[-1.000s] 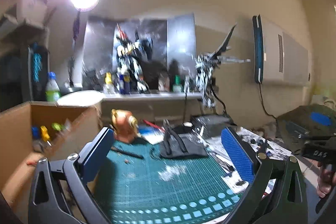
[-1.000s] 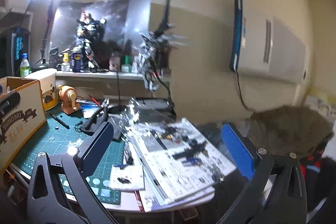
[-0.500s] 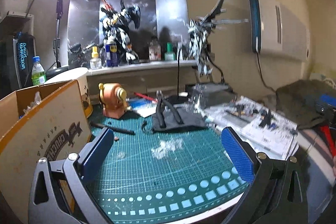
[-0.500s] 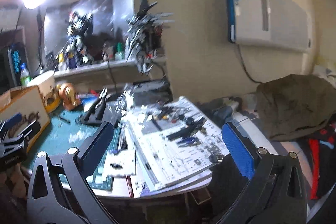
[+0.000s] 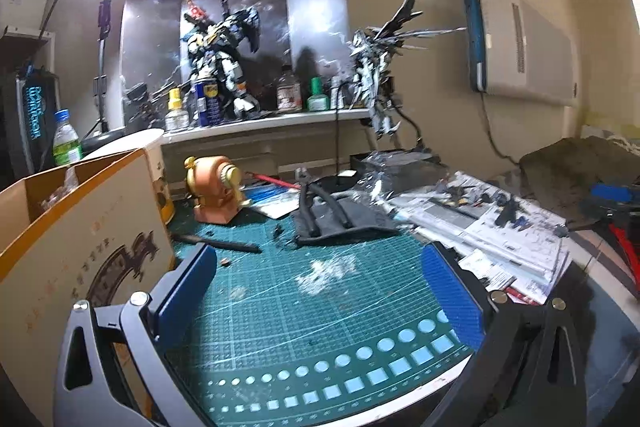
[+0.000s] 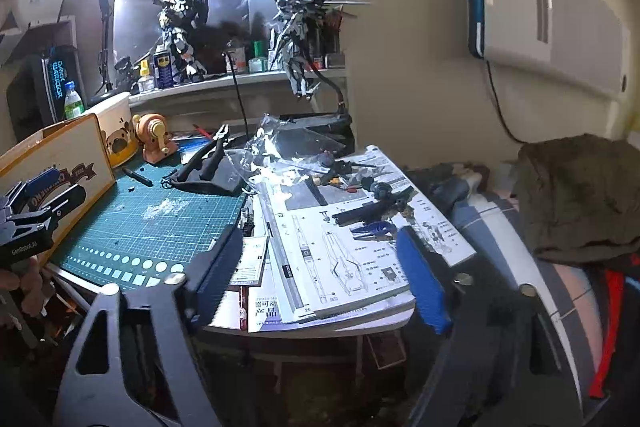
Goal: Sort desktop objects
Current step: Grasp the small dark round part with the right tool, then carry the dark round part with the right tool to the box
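Observation:
A green cutting mat covers the desk. On it lie black pliers on a dark pouch, a black pen and an orange pencil sharpener. My left gripper is open and empty above the mat's front part. A cardboard box stands at its left. My right gripper is open and empty, in front of the desk's right edge, over a stack of manuals strewn with dark model parts. The left gripper also shows in the right wrist view.
A shelf behind the desk carries bottles, a spray can and two robot models. A model on a stand rises over clear plastic bags. An olive cloth lies right of the desk.
Both grippers have drawn back and dropped a little toward the desk's front edge. The right view has swung right, off the mat and onto the manuals. Both stay open and empty.

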Demonstrator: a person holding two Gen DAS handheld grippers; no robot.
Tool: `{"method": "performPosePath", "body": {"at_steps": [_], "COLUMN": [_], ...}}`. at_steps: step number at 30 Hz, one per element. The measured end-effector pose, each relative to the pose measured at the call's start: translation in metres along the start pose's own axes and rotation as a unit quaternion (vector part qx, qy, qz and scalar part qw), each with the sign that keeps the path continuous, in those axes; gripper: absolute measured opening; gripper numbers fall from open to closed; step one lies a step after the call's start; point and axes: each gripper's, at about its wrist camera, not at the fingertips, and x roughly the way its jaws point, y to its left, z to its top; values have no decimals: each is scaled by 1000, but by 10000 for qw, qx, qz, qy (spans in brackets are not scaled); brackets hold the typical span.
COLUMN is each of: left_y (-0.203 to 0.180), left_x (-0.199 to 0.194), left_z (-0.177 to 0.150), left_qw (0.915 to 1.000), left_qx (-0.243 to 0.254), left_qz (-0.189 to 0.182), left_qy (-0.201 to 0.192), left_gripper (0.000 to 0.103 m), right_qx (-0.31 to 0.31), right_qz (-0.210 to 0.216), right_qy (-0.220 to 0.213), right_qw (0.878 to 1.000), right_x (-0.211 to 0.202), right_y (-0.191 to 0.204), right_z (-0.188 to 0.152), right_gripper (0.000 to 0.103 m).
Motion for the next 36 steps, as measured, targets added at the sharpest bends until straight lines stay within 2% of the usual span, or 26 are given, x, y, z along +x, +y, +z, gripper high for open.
{"method": "performPosePath", "body": {"at_steps": [3, 7, 9, 11, 16, 19, 24, 28, 32, 36], "left_y": [-5, -26, -41, -54, -84, -96, -101, -97, -93, -92], "left_x": [10, 47, 66, 81, 114, 131, 148, 155, 158, 153], "left_z": [9, 23, 27, 29, 30, 29, 24, 21, 22, 23], "left_qw": [9999, 9967, 9935, 9913, 9860, 9834, 9808, 9803, 9802, 9805], "left_qx": [-3, 93, 248, 386, 502, 475, 415, 362, 238, 154], "left_qz": [-105, -268, -280, -283, -505, -594, -620, -559, -565, -741], "left_qy": [61, 756, 1076, 1223, 1511, 1647, 1801, 1860, 1880, 1815], "left_gripper": [103, 103, 103, 103, 103, 103, 103, 103, 103, 103], "right_qx": [-160, -532, -697, -834, -1362, -1520, -1498, -1444, -1354, -1119], "right_qz": [2, -42, -215, -393, -334, -252, -168, -78, 51, 322], "right_qy": [9, 1, 47, 241, 804, 1096, 1288, 1489, 1471, 1395], "right_qw": [9999, 9986, 9973, 9954, 9869, 9820, 9801, 9782, 9798, 9834], "right_x": [6, 26, 43, 65, 126, 158, 186, 202, 203, 195], "right_y": [-1, -8, -20, -33, -50, -57, -67, -72, -72, -71], "right_z": [5, 13, 17, 23, 32, 33, 34, 34, 35, 39], "right_gripper": [61, 56, 55, 45, 40, 38, 38, 24, 24, 24]}}
